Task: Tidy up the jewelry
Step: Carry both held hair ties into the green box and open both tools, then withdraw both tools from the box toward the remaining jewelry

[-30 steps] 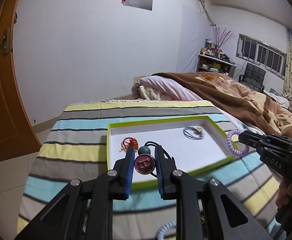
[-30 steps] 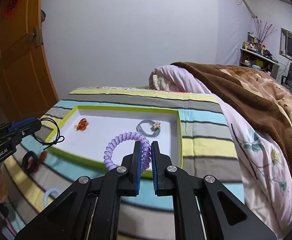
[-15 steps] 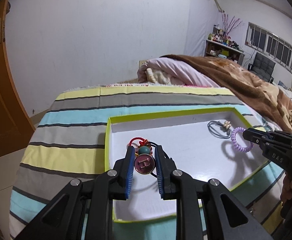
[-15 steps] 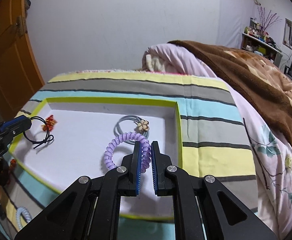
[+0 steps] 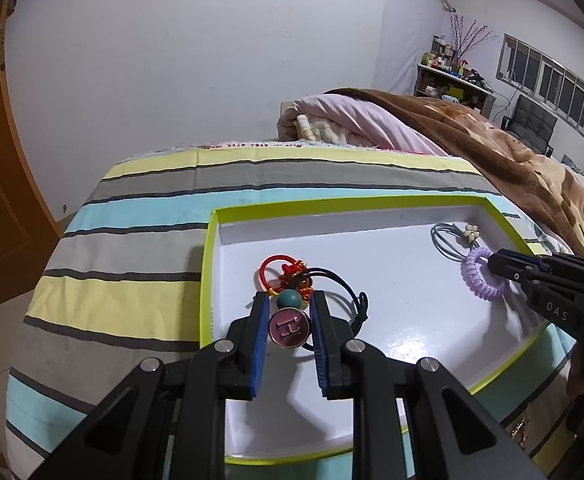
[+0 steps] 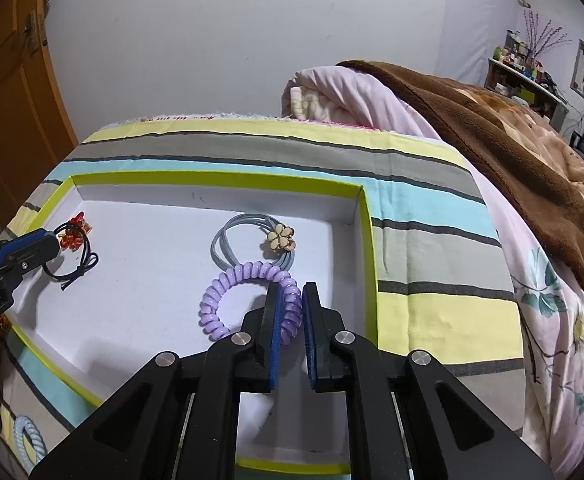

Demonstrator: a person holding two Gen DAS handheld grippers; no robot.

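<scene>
Nearby, red tie [image 5: 277, 270]; flower tie [image 6: 251, 242]

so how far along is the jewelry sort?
Done: grey flower tie and red charm tie lie in the tray.
In hand: right gripper grips the purple coil, left gripper grips the black H-charm tie, both low over the tray.
Left: release both, then the blue coil on the bedspread.

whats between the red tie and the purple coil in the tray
Bare white tray floor between red tie and purple coil; the grey flower tie sits further back, in the right wrist view.
</scene>
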